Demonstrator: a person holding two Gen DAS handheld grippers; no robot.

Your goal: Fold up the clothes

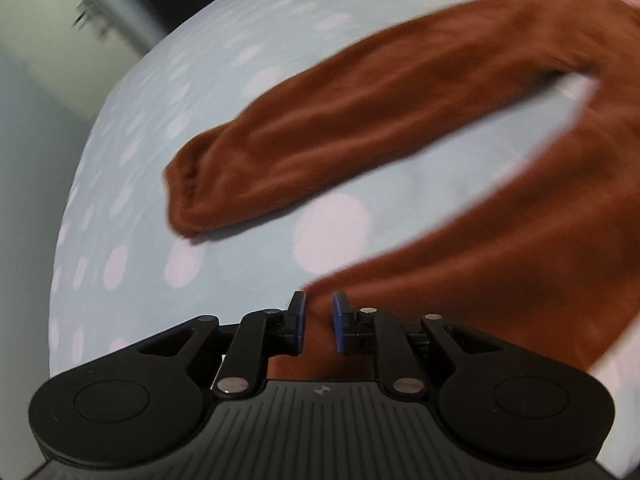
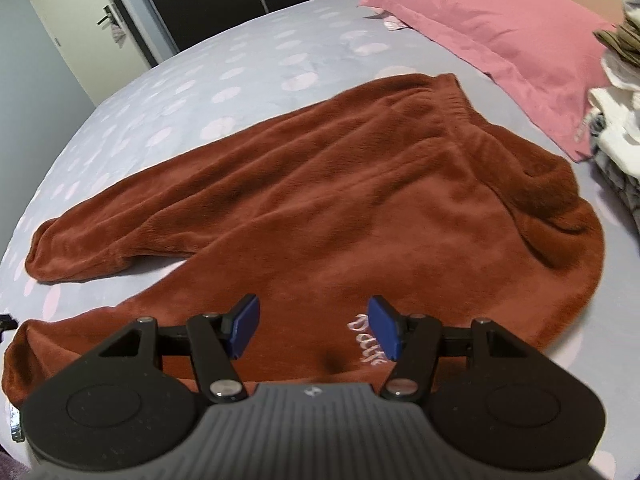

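A pair of rust-brown fleece trousers (image 2: 320,200) lies spread flat on a bed (image 2: 200,80), its plush nap soft and slightly ridged, with a gathered elastic waistband (image 2: 448,96) at the far end toward the pillow. The two legs run toward the left of the right wrist view, splayed in a narrow V; each ends in a rounded, cuffed hem. On the near leg, pale embroidered script (image 2: 366,340) sits partly behind a blue pad; it seems to begin with a "D", but the rest cannot be read with confidence.

The bed carries a pale blue-grey sheet printed with soft pinkish-white dots. A dusty-pink pillow (image 2: 500,36) lies at the head, smooth and rectangular with a flanged edge. At the right edge a heap of white, grey and olive clothes (image 2: 616,92) is stacked.

The right gripper (image 2: 314,330) hovers over the near leg with its jaws standing wide, nothing pressed between the blue pads. The left gripper (image 1: 319,322) is at the cuff end of the near leg, blurred in its own view; its jaws are narrow, with a small gap showing between the pads and brown fleece seen through that gap, no pad clearly pressing on it. Both grippers are matte black plastic with ribbed bodies and round hubs.

A white door (image 2: 68,28) with a dark handle stands beyond the bed.
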